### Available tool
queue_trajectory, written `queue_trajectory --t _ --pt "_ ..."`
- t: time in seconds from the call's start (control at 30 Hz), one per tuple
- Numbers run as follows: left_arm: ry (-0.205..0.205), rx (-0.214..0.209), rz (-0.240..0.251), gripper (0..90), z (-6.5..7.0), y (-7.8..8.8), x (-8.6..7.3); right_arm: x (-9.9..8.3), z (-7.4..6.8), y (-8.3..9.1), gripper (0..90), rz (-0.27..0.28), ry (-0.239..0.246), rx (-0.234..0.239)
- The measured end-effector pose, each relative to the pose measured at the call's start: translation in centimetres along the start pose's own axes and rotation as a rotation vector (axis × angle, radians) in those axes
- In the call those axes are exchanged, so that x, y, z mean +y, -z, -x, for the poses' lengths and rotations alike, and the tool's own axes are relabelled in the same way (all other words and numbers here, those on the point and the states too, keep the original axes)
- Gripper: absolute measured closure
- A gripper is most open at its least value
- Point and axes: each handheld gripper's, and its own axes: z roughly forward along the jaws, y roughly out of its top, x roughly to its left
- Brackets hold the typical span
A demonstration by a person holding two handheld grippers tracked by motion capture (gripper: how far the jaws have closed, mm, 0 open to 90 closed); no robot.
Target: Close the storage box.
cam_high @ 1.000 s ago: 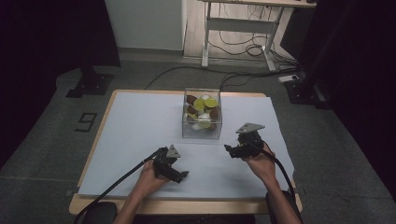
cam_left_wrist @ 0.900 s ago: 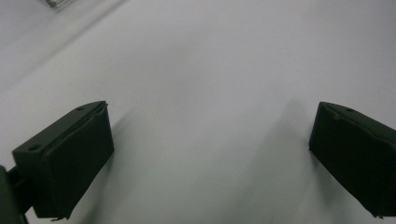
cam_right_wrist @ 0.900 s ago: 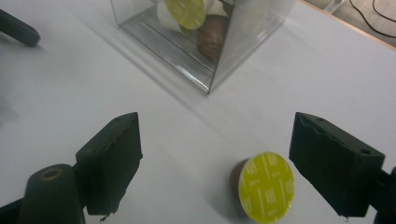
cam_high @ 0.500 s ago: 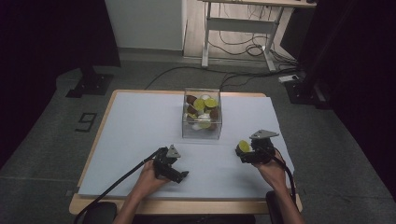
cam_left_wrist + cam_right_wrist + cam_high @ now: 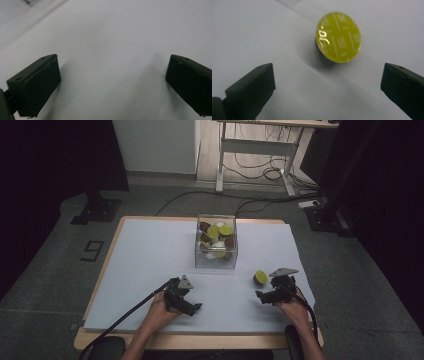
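Observation:
A yellow-lidded coffee capsule [image 5: 260, 277] [image 5: 338, 37] lies tilted on the white sheet [image 5: 150, 255], to the right of and nearer me than a clear box [image 5: 216, 242] holding several capsules. My right gripper [image 5: 266, 287] [image 5: 328, 75] sits just behind the capsule. Its jaws have just been opening and now stand wide, with the capsule ahead of the tips and nothing between the pads. My left gripper [image 5: 186, 296] [image 5: 112, 77] rests low over the bare sheet at the front left, open and holding nothing.
The white sheet covers a wooden table [image 5: 200, 340]. A corner of the clear box [image 5: 32, 1] shows far off in the left gripper view. Cables trail from both grippers toward the front edge. Beyond the table stand a desk frame [image 5: 255, 155] and dark stands on the floor.
The right hand carried the yellow capsule from beside the box down to the sheet, opened its jaws and drew back slightly, leaving the capsule lying there. The left hand stayed still.

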Motion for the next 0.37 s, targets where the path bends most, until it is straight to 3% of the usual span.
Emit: queue_trajectory --t 0.2,0.37 --pt "-0.001 0.0 -0.001 0.0 0.0 0.0 0.0 -1.0 0.4 -1.5 0.0 -0.073 -0.004 0.02" --pt "-0.003 -0.001 -0.004 0.0 0.0 0.0 -0.1 -1.4 0.4 -2.1 0.0 -0.08 -0.007 0.042"
